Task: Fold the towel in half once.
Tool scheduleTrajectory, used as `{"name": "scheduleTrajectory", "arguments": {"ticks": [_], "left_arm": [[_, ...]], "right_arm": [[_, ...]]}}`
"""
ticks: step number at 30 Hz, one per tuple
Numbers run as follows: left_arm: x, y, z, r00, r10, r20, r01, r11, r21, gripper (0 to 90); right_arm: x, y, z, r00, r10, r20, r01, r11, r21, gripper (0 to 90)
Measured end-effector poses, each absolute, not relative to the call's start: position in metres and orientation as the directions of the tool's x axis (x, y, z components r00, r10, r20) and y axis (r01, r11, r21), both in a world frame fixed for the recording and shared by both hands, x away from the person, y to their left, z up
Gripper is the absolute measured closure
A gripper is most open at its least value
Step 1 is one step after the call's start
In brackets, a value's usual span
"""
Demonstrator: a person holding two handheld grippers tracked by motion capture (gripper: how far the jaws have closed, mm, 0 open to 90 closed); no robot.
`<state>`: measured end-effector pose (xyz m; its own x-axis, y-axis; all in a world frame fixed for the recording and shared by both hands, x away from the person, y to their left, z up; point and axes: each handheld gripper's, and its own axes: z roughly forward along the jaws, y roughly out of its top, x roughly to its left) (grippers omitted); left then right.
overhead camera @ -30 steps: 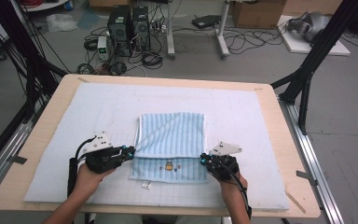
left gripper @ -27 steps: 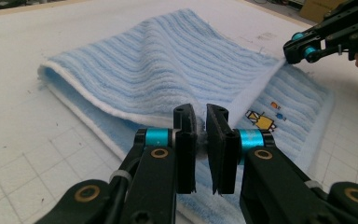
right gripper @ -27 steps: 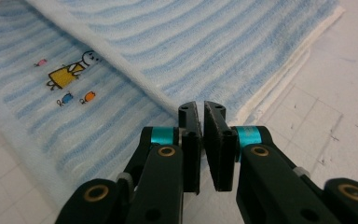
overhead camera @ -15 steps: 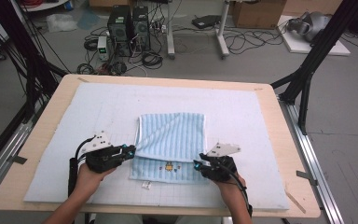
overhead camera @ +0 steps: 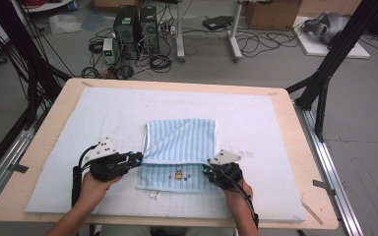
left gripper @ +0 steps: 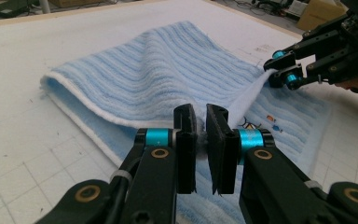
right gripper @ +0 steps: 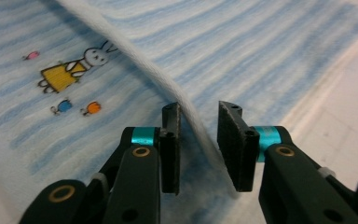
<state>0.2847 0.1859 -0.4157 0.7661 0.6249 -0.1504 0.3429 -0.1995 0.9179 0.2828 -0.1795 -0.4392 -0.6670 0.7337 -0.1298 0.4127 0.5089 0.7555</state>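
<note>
Along the near edge of the striped blue towel (overhead camera: 181, 147), which serves as the landmark for everything else, two hand-held grippers work its folded-over flap. At the towel's near left corner the left gripper (overhead camera: 137, 158) has its jaws pinched narrow on the white hem of the top layer (in the left gripper view the cloth is squeezed between the pads (left gripper: 200, 140)). At the near right corner the right gripper (overhead camera: 205, 170) stands with a moderate gap; its jaws have just been closing, and the hem runs between them, lying against the left pad while the right pad stands clear of it (right gripper: 198, 140). Just beyond the grippers, on the towel's lower layer, sits a small printed rabbit in a yellow dress (right gripper: 70, 70). Farther on, the towel's folded upper layer lies spread on the pale blue mat (overhead camera: 103, 113). Beyond the towel and mat, the wooden table (overhead camera: 285, 103) ends, with computer towers (overhead camera: 135, 24) on the floor past it.
</note>
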Motion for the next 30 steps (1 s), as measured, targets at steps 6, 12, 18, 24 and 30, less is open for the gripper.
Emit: {"name": "scheduleTrajectory", "arguments": {"ticks": [6, 12, 18, 24, 30], "left_arm": [[0.284, 0.183, -0.416, 0.773, 0.617, -0.148, 0.342, -0.209, 0.916, 82.1], [0.285, 0.186, -0.415, 0.767, 0.621, -0.158, 0.346, -0.194, 0.918, 82.0], [0.281, 0.188, -0.413, 0.774, 0.611, -0.163, 0.347, -0.194, 0.918, 82.0], [0.271, 0.188, -0.422, 0.777, 0.607, -0.17, 0.363, -0.211, 0.908, 82.0], [0.261, 0.188, -0.423, 0.788, 0.591, -0.174, 0.366, -0.221, 0.904, 81.9]], "right_arm": [[0.283, -0.188, -0.44, -0.638, 0.752, -0.168, 0.425, 0.526, 0.737, 85.3], [0.274, -0.195, -0.424, -0.647, 0.747, -0.155, 0.375, 0.488, 0.788, 85.4], [0.262, -0.199, -0.416, -0.691, 0.701, -0.176, 0.332, 0.524, 0.785, 85.3], [0.248, -0.203, -0.418, -0.745, 0.65, -0.152, 0.335, 0.561, 0.757, 85.2], [0.237, -0.207, -0.418, -0.776, 0.616, -0.134, 0.328, 0.576, 0.749, 84.5]]}}
